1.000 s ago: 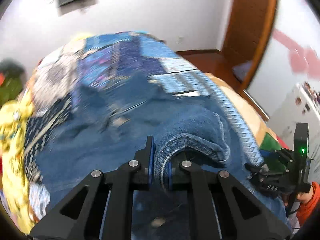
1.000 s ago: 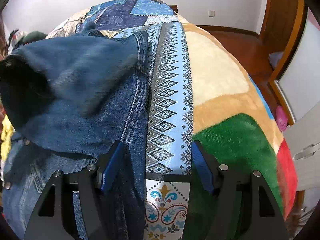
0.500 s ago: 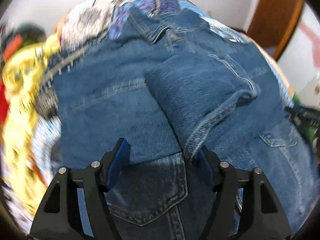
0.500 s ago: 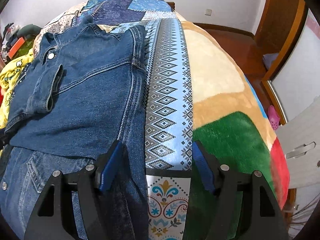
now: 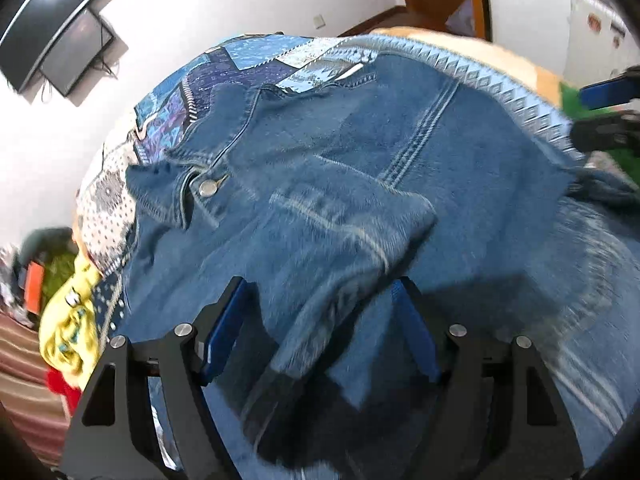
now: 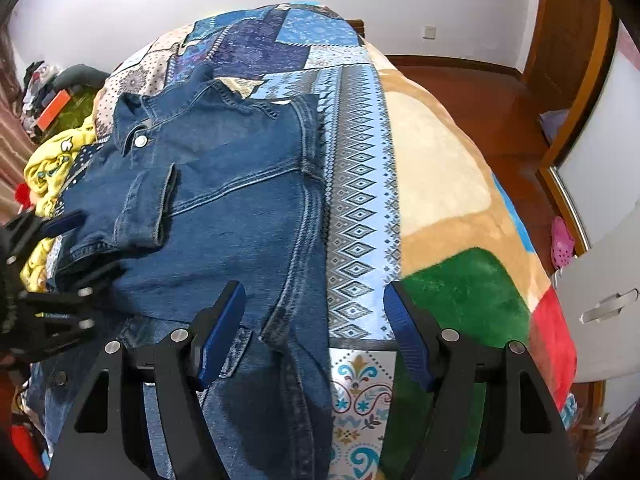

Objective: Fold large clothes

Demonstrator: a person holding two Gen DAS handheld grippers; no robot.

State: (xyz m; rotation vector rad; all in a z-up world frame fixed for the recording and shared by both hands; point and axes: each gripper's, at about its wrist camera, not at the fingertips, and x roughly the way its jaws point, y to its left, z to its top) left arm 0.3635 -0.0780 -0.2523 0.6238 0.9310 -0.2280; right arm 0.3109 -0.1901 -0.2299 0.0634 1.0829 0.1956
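Note:
A blue denim jacket [image 6: 224, 200] lies spread on the bed, collar at the far end, with one sleeve [image 6: 148, 208] folded across its front. In the left wrist view the jacket [image 5: 360, 168] fills the frame and the sleeve cuff [image 5: 352, 248] lies just beyond my left gripper [image 5: 320, 316], which is open and holds nothing. My right gripper [image 6: 316, 320] is open and empty above the jacket's right edge, where it meets the patterned blanket. The left gripper also shows at the left edge of the right wrist view [image 6: 44, 264].
The bed carries a patchwork quilt [image 6: 280, 40] and a plush blanket [image 6: 440, 184] in tan, green and red. A yellow garment [image 6: 52, 160] lies at the bed's left side. Wooden floor and a door [image 6: 568, 48] are at the right.
My left gripper was shut on the sleeve cuff a second ago; it has let go, opened and drawn back. The sleeve now rests folded on the jacket. The right gripper stayed open and still.

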